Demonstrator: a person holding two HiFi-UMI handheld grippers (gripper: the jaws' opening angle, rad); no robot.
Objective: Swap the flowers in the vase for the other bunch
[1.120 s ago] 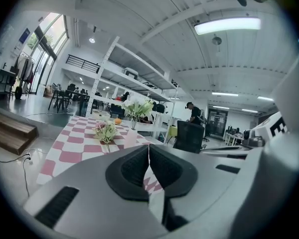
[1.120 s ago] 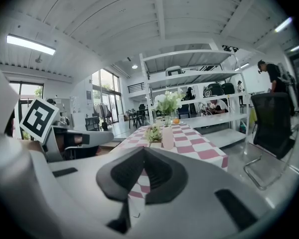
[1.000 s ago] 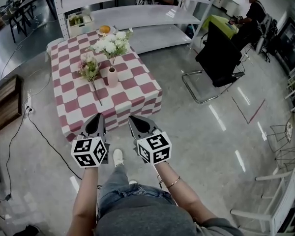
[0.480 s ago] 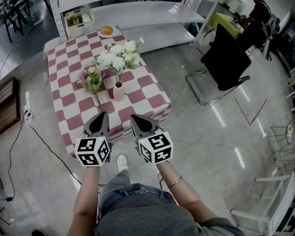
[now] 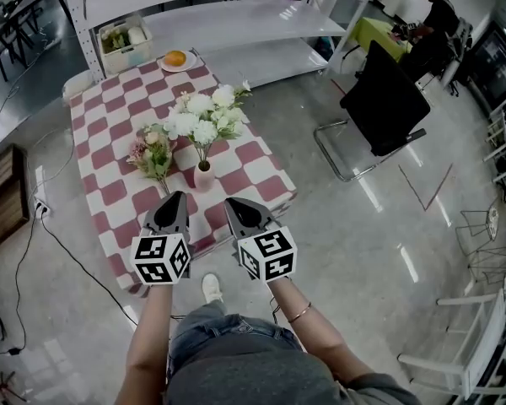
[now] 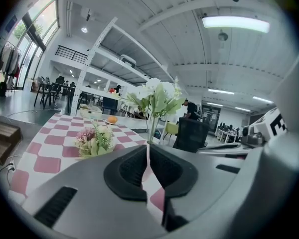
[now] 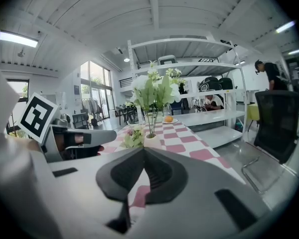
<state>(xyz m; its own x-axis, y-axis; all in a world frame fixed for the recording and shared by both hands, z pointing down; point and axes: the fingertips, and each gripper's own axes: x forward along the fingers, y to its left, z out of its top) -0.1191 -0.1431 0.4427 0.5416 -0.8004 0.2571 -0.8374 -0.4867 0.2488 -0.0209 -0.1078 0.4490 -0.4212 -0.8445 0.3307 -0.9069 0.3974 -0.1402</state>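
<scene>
A small pink vase (image 5: 204,176) (image 7: 151,141) stands on the red-and-white checked table (image 5: 118,99) and holds a bunch of white flowers (image 5: 201,118) (image 6: 157,96) (image 7: 154,89). A second bunch of pink and cream flowers (image 5: 153,150) (image 6: 93,141) (image 7: 133,136) lies on the cloth just left of it. My left gripper (image 5: 170,206) (image 6: 147,156) and right gripper (image 5: 237,208) (image 7: 143,156) hover side by side over the table's near edge, short of the vase. Both are shut with nothing between the jaws.
A plate with an orange (image 5: 175,59) sits at the table's far end. Behind it stands a white shelf rack (image 5: 236,24) with a crate (image 5: 122,40). A black chair (image 5: 379,108) stands on the floor at the right, a person (image 5: 430,19) beyond it. A cable (image 5: 59,234) runs across the floor at the left.
The table, vase and flowers have come closer in the head view. Both grippers now reach the table's near edge. Their jaws stay shut.
</scene>
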